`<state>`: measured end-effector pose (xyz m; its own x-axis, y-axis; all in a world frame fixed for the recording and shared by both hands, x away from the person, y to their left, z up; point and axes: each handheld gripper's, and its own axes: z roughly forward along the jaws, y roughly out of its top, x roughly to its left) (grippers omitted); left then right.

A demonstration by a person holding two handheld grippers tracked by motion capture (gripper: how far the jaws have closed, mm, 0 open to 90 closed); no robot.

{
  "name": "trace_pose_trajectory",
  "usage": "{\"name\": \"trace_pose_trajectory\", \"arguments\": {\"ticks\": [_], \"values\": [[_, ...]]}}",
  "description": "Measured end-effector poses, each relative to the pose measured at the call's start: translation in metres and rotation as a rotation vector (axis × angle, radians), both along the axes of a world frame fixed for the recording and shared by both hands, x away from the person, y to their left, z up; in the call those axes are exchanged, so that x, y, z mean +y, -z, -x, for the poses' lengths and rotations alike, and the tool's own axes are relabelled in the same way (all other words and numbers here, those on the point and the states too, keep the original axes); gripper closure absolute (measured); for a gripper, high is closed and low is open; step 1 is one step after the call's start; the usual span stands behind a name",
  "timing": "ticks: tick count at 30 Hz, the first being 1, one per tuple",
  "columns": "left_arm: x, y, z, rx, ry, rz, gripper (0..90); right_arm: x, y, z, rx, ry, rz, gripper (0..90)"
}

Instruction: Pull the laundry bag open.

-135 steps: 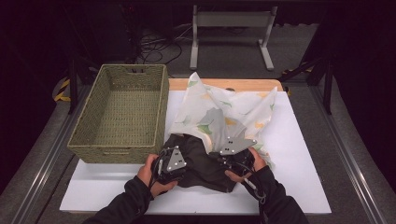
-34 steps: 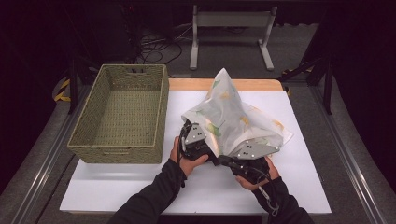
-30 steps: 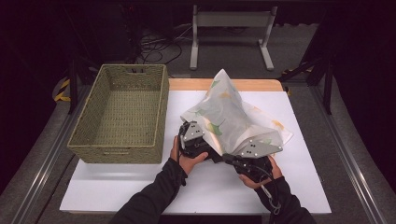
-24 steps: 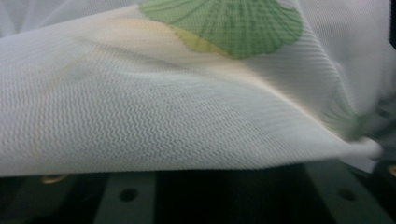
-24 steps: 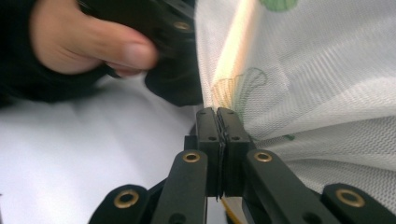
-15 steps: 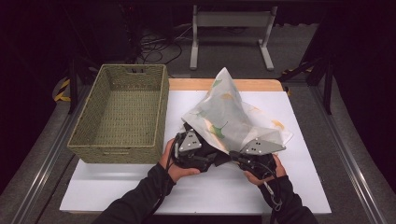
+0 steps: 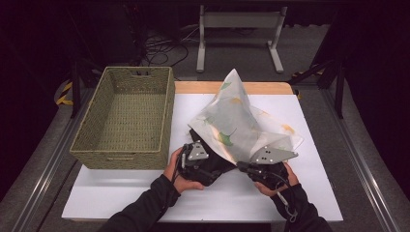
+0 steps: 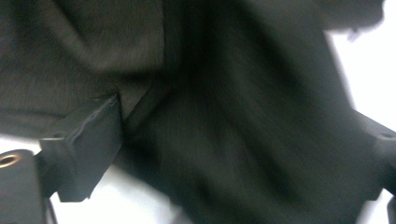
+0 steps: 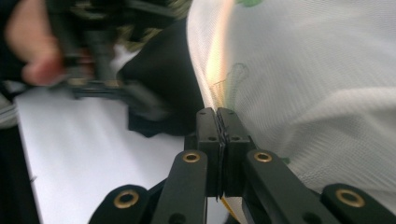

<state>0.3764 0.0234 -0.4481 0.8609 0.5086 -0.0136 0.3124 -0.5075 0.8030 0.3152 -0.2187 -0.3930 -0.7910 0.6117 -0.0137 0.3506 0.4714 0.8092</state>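
Note:
A white sheer cloth (image 7: 237, 121) printed with green and orange leaves stands in a peak on the white tabletop (image 7: 135, 193), and a black cloth (image 7: 212, 162) shows under its near edge. My left gripper (image 7: 209, 166) is at the black cloth. In the left gripper view its jaws stand wide apart, so the left gripper (image 8: 233, 149) is open, with black cloth (image 8: 210, 93) across the gap. My right gripper (image 7: 241, 166) is at the white cloth's near edge. In the right gripper view the right gripper (image 9: 217, 114) is shut, with the edge of the white cloth (image 9: 303, 84) running into its tips.
A woven basket (image 7: 121, 157) with nothing in it sits at the left of the table, close to the left hand. A wooden strip (image 7: 193, 87) edges the table's far side, and a metal stand (image 7: 239, 14) is on the floor beyond.
The cloth, flatter several seconds ago, now rises in a taller peak. Over the last second both grippers have slid toward the front edge and a little apart.

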Motion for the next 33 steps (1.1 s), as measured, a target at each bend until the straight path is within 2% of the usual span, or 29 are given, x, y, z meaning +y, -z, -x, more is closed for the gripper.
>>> {"name": "trace_pose_trajectory", "arguments": {"ticks": [2,3,5,8,10,11,12,15,18,21,24,27,28,30,33], "values": [[-0.006,0.001,-0.006,-0.020,-0.023,0.018,5.2,0.002,0.002,0.000,0.011,-0.011,0.005,88.8],[-0.008,0.002,-0.009,-0.007,-0.030,0.035,5.9,0.003,0.003,-0.001,0.016,-0.018,0.005,88.8],[-0.010,0.002,-0.014,-0.028,-0.051,0.042,10.7,0.003,0.004,-0.001,0.020,-0.029,0.000,88.7],[-0.013,0.001,-0.020,-0.040,-0.064,0.038,35.0,0.008,0.006,-0.001,0.028,-0.060,-0.019,88.8],[-0.012,-0.001,-0.021,-0.048,-0.054,0.055,56.0,0.013,0.007,0.000,0.028,-0.080,-0.020,88.8],[-0.010,-0.003,-0.019,-0.055,-0.044,0.074,62.9,0.016,0.006,0.001,0.027,-0.088,-0.022,88.8],[-0.008,-0.006,-0.018,-0.061,-0.038,0.089,66.0,0.018,0.005,0.002,0.022,-0.095,-0.026,88.8],[0.000,-0.016,-0.011,-0.084,-0.046,0.114,68.6,0.024,-0.002,0.005,0.009,-0.112,-0.054,88.8],[0.015,-0.033,0.003,-0.116,-0.054,0.156,69.2,0.029,-0.014,0.011,-0.016,-0.130,-0.090,88.8],[0.027,-0.051,0.020,-0.161,-0.049,0.163,69.4,0.035,-0.029,0.021,-0.046,-0.156,-0.118,88.9],[0.035,-0.065,0.038,-0.184,-0.027,0.171,69.5,0.040,-0.044,0.031,-0.075,-0.195,-0.148,88.9],[0.035,-0.075,0.050,-0.196,-0.012,0.199,69.6,0.043,-0.058,0.039,-0.086,-0.226,-0.197,89.0],[0.032,-0.079,0.053,-0.201,0.008,0.213,69.6,0.044,-0.063,0.041,-0.091,-0.232,-0.214,89.0],[0.027,-0.082,0.056,-0.224,0.026,0.217,69.5,0.045,-0.073,0.046,-0.102,-0.242,-0.233,89.0],[0.012,-0.072,0.053,-0.215,0.055,0.222,69.1,0.045,-0.081,0.052,-0.132,-0.247,-0.228,89.0]]}}
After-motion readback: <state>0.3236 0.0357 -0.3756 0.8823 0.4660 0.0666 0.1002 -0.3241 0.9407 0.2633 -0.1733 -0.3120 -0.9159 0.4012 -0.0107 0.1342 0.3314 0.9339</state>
